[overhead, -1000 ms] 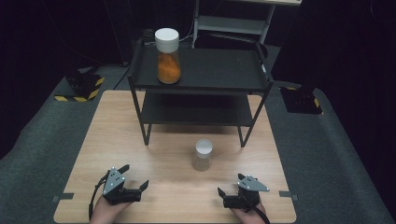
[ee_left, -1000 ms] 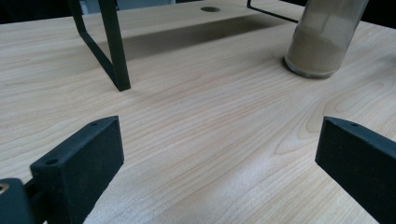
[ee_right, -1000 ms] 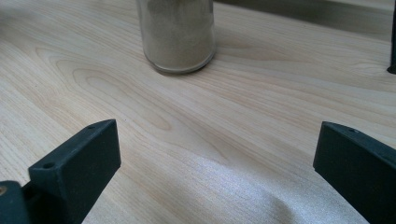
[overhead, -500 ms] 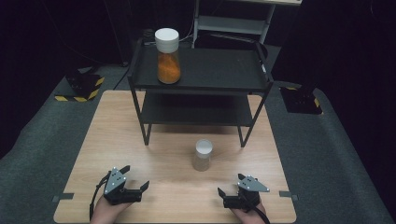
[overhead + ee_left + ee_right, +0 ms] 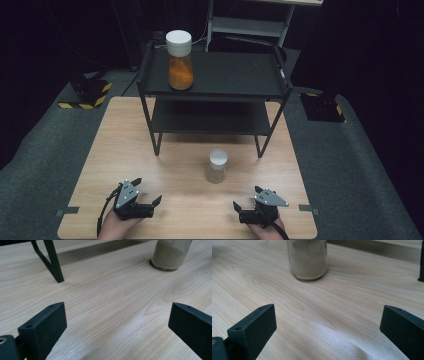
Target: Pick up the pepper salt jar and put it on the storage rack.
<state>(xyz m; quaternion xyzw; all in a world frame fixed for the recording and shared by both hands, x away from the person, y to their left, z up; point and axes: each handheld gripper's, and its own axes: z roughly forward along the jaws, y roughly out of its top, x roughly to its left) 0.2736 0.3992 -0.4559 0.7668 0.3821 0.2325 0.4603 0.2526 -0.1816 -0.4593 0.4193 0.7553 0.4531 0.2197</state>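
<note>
A small jar of beige powder (image 5: 217, 166) with a white lid stands on the wooden table (image 5: 125, 145), in front of a black two-tier shelf (image 5: 215, 75). On the shelf's top left stands a taller jar of orange powder (image 5: 179, 61) with a white lid. My left gripper (image 5: 148, 196) rests open near the table's front left edge. At the front right, my right gripper (image 5: 245, 198) is open too. The beige jar (image 5: 170, 254) shows far right ahead in the left gripper view, and the same jar (image 5: 307, 258) stands straight ahead in the right gripper view. Nothing lies between either pair of jaws.
One shelf leg (image 5: 53, 261) stands ahead to the left in the left gripper view. The shelf's lower tier (image 5: 207, 117) is bare. A light metal rack (image 5: 250, 22) stands behind the table. Yellow-black striped blocks (image 5: 87, 95) sit on the grey floor at left and right.
</note>
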